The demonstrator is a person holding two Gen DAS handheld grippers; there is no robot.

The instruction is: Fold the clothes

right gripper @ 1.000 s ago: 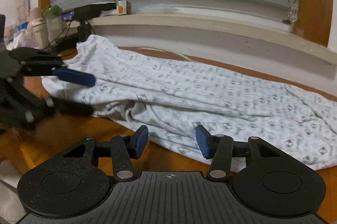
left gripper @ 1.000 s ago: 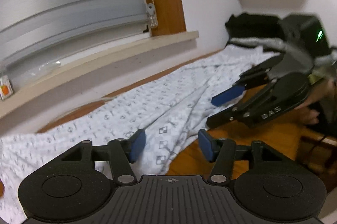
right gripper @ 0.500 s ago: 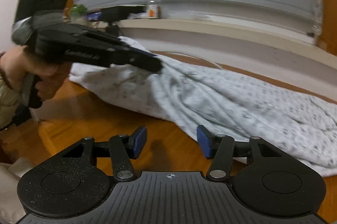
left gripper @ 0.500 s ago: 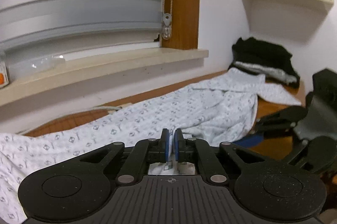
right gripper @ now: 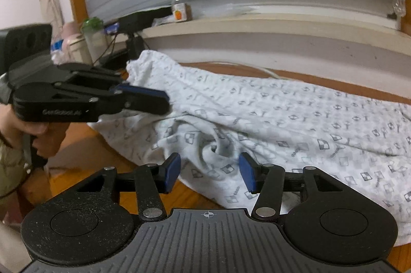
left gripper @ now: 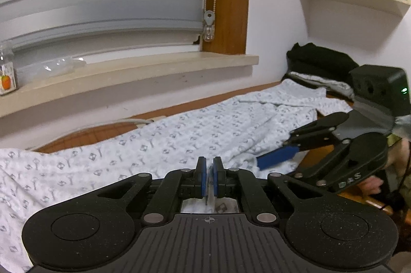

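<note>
Wooden table [left gripper: 316,157] under shuttered window, patterned white garment [left gripper: 179,139] stretched along it. Left gripper [left gripper: 209,179], spread 1 second ago, now pinched on garment's near edge; fabric between pads. Right gripper [right gripper: 209,175] closing, 2 pads straddling bunched fold, apparently not yet pressing. With 1 edge secured, second grasp probably precedes lifting for fold.
</note>
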